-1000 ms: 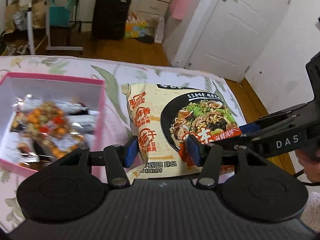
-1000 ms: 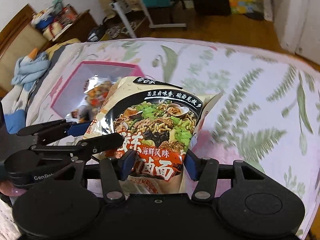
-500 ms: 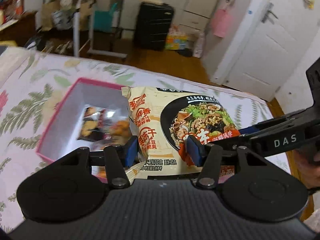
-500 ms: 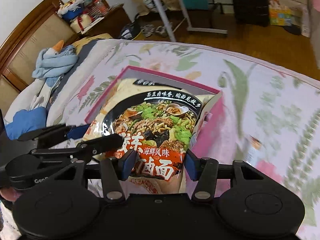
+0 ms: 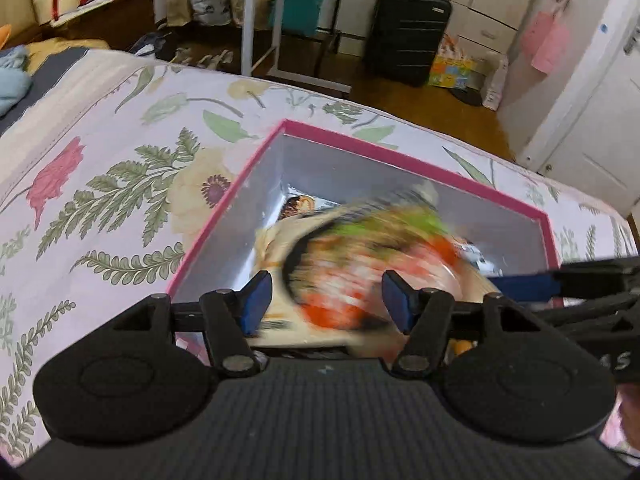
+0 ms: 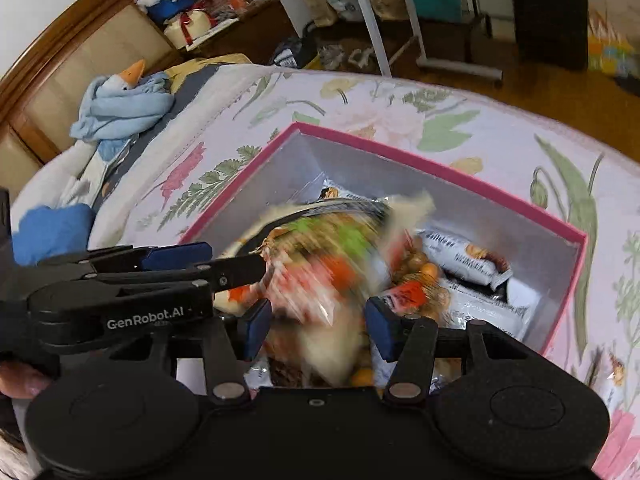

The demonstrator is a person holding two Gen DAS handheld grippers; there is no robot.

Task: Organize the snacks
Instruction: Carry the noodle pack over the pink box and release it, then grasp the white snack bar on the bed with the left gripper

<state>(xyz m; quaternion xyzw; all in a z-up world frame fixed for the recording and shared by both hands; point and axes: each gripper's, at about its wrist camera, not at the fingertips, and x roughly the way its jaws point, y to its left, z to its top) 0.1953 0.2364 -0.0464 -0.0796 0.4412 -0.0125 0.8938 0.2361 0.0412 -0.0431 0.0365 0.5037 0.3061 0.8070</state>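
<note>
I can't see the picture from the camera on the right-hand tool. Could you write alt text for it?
A motion-blurred instant noodle packet hangs over an open pink box already holding snack packets, between the spread blue-tipped fingers of the right gripper. The left gripper reaches in from the left. The box sits on a floral bedspread.

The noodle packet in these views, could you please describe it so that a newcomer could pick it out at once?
On the floral bedspread sits a pink-rimmed box with pale grey inner walls. The noodle packet shows over the box, blurred, between the open left gripper and right gripper. It is far larger than the small silver snack packs there, cream-coloured, with a dark bowl picture, green and red-orange.
</note>
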